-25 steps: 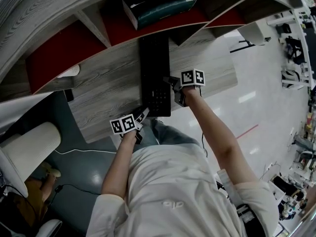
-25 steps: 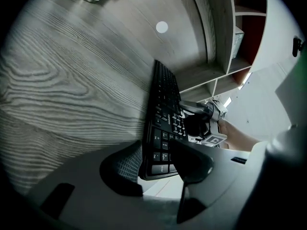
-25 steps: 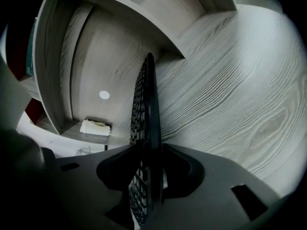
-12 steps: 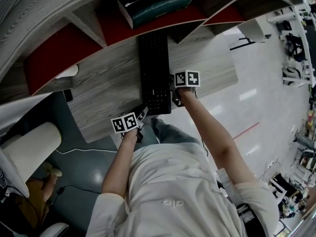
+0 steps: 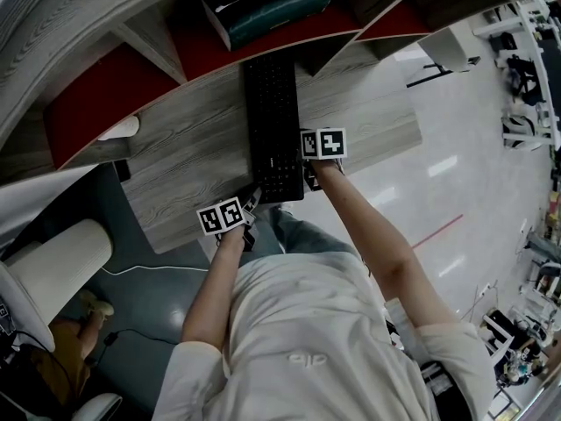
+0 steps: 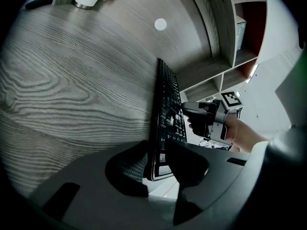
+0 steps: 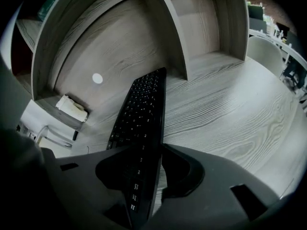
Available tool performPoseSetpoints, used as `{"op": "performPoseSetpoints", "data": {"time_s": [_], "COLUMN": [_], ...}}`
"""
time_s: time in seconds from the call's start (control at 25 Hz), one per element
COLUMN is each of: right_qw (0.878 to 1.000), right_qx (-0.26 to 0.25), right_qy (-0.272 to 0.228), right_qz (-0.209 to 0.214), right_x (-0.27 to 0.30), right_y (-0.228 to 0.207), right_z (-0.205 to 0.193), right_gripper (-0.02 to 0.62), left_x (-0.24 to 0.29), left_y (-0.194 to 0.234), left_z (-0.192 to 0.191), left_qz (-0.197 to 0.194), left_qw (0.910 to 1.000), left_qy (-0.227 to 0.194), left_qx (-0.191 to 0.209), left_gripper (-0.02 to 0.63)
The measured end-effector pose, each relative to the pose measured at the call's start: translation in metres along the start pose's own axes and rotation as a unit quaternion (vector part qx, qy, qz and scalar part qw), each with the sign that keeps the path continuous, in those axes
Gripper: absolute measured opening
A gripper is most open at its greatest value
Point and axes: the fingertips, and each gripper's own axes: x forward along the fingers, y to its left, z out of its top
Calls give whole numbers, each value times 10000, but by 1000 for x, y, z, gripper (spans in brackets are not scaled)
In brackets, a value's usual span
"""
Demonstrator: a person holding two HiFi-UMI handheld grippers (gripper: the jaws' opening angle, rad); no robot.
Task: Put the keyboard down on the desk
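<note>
A black keyboard point(image 5: 272, 125) lies lengthwise on the grey wood desk point(image 5: 188, 160), its near end at the front edge. My left gripper point(image 5: 252, 205) is at the near left corner. Its jaws are closing, and the keyboard's end point(image 6: 161, 159) sits between them with both pads against it. My right gripper point(image 5: 306, 163) is at the keyboard's right long edge. Its jaws have been opening, and the keyboard point(image 7: 141, 123) runs between them with a light gap beside the right-hand jaw. The right gripper point(image 6: 204, 119) also shows past the keyboard in the left gripper view.
Shelf cubbies with red backs rise behind the desk, one holding a teal box point(image 5: 267, 9). A white cup point(image 5: 120, 127) stands at the desk's left. A pale chair point(image 5: 53, 266) and a cable lie on the floor to the left.
The right gripper has slid left, closer along the keyboard's right edge. The keyboard sits slightly farther in on the desk. The left gripper has stayed at the near corner.
</note>
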Motion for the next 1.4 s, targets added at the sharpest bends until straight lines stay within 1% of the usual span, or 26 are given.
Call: {"op": "performPoseSetpoints", "data": {"time_s": [0.04, 0.12, 0.16, 0.24, 0.4, 0.44, 0.52, 0.64, 0.84, 1.0, 1.2, 1.4], "right_qw": [10000, 9998, 9997, 9994, 9977, 9970, 9954, 9914, 9831, 9747, 9611, 9468], "right_qx": [0, -25, -42, -47, 66, 54, -53, -335, -670, -910, -1225, -1380], "right_qy": [-43, -159, -224, -335, -654, -743, -918, -1216, -1617, -1917, -2334, -2698], "right_qz": [-34, -69, -55, 1, 161, 198, 253, 359, 534, 705, 821, 1080], "right_x": [-3, -11, -16, -27, -55, -63, -79, -105, -148, -173, -215, -254], "right_y": [-1, -1, 1, 7, 21, 26, 37, 58, 94, 116, 141, 160], "right_z": [1, 4, 7, 10, 17, 19, 25, 38, 52, 66, 81, 87], "right_gripper": [164, 114, 102, 91, 65, 59, 52, 46, 41, 41, 41, 41], "left_x": [-2, -7, -11, -21, -44, -51, -66, -90, -126, -141, -176, -215], "left_y": [1, 2, 2, 0, -9, -13, -23, -42, -77, -100, -134, -161], "left_z": [2, 7, 11, 20, 43, 50, 64, 87, 115, 136, 159, 180], "left_qz": [26, 67, 84, 128, 143, 120, 58, -20, -133, -215, -335, -379], "left_qw": [10000, 9999, 9999, 9996, 9983, 9977, 9958, 9908, 9785, 9664, 9476, 9282], "left_qy": [-20, -88, -128, -226, -531, -622, -785, -990, -1186, -1378, -1820, -2291], "left_qx": [-11, -20, -4, 57, 184, 247, 477, 919, 1682, 2157, 2605, 2906], "left_gripper": [121, 121, 121, 121, 91, 81, 33, 17, 17, 17, 17, 17]}}
